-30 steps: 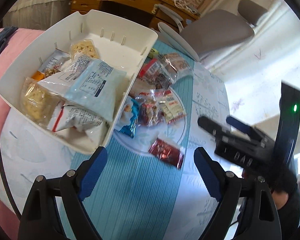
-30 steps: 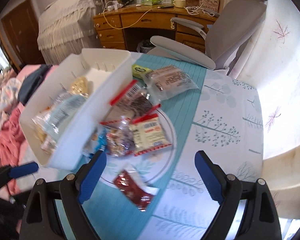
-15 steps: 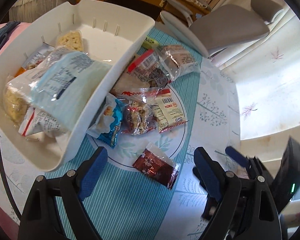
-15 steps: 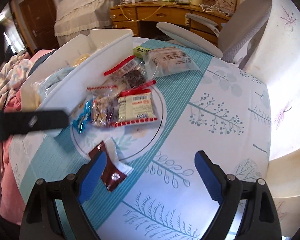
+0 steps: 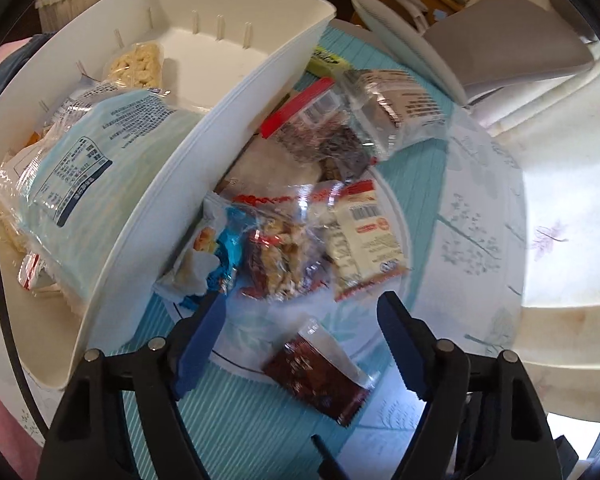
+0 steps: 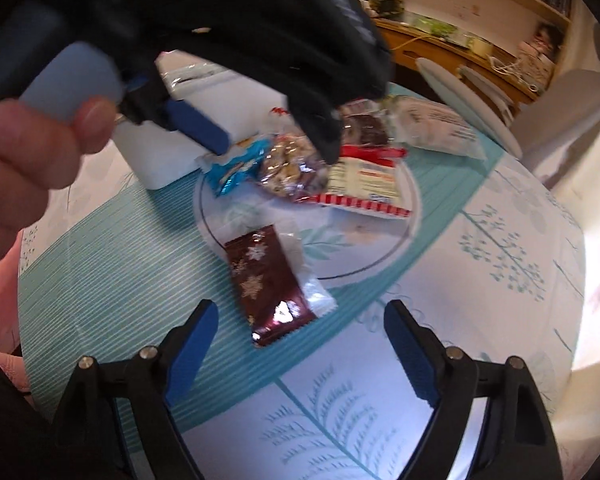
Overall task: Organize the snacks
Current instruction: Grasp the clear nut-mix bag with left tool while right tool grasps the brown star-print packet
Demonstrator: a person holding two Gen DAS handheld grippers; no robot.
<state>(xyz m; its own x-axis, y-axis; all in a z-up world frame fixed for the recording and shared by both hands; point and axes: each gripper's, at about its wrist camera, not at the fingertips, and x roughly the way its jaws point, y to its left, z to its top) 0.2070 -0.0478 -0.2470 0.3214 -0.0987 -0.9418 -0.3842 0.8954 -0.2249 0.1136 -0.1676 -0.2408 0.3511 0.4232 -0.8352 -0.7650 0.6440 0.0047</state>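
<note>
A white bin (image 5: 204, 148) holds several snack bags, with a pale blue bag (image 5: 96, 160) on top. Loose snacks lie beside it on the table: a blue packet (image 5: 216, 256), a clear nut bag (image 5: 284, 248), a red-edged white packet (image 5: 364, 236) and a dark red wrapper (image 5: 316, 376). My left gripper (image 5: 300, 320) is open and empty, low over the nut bag and the dark red wrapper. It also shows in the right wrist view (image 6: 272, 144), over the pile. My right gripper (image 6: 300, 340) is open and empty, just behind the dark red wrapper (image 6: 268, 284).
A round table with a teal and white leaf-print cloth (image 6: 500, 264) carries everything. A grey office chair (image 5: 500, 40) stands at the far side, with a wooden desk (image 6: 460, 52) behind. Pink bedding (image 6: 0, 300) lies at the left.
My left gripper has moved forward and down, close over the loose snacks. My right gripper has pulled back and swung left, so the left gripper and hand now fill its upper view.
</note>
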